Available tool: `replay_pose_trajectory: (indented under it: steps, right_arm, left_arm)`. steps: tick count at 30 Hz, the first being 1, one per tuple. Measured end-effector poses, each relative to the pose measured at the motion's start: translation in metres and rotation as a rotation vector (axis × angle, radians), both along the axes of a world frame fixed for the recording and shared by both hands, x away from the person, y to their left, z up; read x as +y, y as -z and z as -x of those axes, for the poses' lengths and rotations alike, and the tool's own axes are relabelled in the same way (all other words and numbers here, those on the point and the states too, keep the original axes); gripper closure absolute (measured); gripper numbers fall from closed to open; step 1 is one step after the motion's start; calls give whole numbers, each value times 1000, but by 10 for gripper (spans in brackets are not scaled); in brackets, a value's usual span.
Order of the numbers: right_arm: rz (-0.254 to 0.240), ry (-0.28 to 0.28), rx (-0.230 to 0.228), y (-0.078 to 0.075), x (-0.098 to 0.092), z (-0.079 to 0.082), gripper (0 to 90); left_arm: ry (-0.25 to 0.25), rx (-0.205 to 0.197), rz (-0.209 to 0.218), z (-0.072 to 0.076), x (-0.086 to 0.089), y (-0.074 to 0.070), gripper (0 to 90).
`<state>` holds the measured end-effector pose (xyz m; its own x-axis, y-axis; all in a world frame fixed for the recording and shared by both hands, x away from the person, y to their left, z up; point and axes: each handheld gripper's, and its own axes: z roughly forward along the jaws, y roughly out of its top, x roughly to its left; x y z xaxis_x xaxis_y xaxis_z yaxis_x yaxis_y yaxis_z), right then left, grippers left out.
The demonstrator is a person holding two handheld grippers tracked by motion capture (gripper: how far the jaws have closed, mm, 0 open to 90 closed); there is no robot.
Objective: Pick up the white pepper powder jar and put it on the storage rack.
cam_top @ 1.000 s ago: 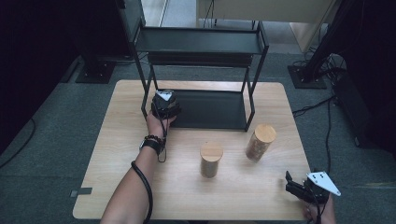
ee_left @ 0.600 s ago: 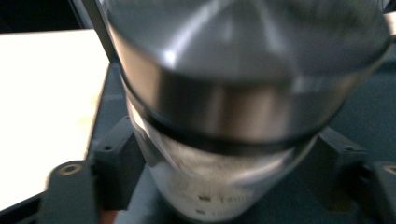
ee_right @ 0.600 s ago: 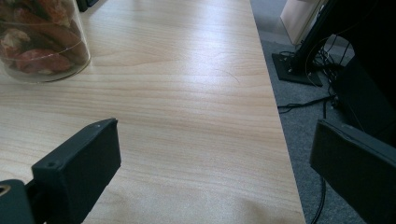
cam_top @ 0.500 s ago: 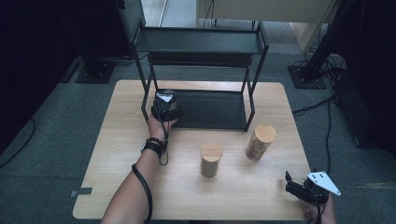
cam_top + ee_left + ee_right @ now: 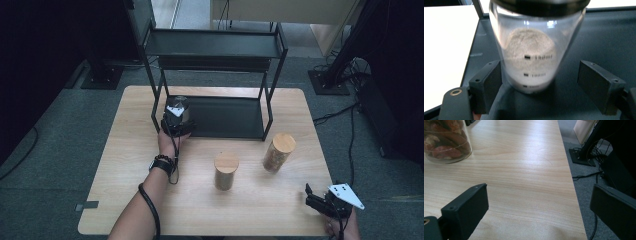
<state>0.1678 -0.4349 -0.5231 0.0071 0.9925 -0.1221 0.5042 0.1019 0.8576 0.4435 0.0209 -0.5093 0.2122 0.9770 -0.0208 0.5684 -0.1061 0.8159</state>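
Observation:
A clear glass jar (image 5: 531, 50) with a black lid and pale powder stands on the black bottom plate (image 5: 599, 37) of the shelf rack. It sits between the jaws of my left gripper (image 5: 544, 85), which have just been opening. The left pad (image 5: 489, 85) is close beside the glass and the right pad (image 5: 599, 85) stands well clear of it. In the high view that gripper (image 5: 177, 117) is at the rack's front left corner. My right gripper (image 5: 312, 197) hangs open over the table's front right corner, with bare wood between its jaws (image 5: 539, 210).
A two-tier black rack (image 5: 215, 45) stands at the back of the wooden table (image 5: 125, 150). Two wooden-lidded jars stand in front of it, a shorter one (image 5: 226, 171) and a taller one (image 5: 278, 151) with dried reddish pieces (image 5: 446, 142). The table's right edge (image 5: 571, 185) runs just beside the right gripper.
My left gripper has shifted slightly at the rack's front left corner. The right gripper and the two wooden-lidded jars have kept still.

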Motion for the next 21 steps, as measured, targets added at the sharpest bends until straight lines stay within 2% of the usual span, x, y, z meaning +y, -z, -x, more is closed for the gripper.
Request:
replay_pose_trajectory:
  steps: [7, 11, 17, 18, 19, 20, 21]
  right_arm:
    - [3, 1, -2, 0, 0, 0, 19]
    - [6, 1, -3, 0, 0, 0, 19]
    - [7, 4, -2, 0, 1, 0, 19]
    - [8, 5, -3, 0, 1, 0, 19]
    - [8, 5, -2, 0, 1, 0, 19]
    - [8, 6, -2, 0, 1, 0, 19]
    - [9, 7, -2, 0, 1, 0, 19]
  left_arm:
    - [12, 7, 7, 11, 2, 9, 200]
    - [14, -14, 19, 18, 4, 9, 200]
    - [32, -22, 34, 26, 5, 10, 198]
    - [39, -21, 36, 27, 6, 10, 187]
    - [61, -13, 40, 27, 6, 10, 77]
    - [72, -11, 35, 29, 6, 10, 21]
    - [74, -12, 29, 31, 6, 10, 21]
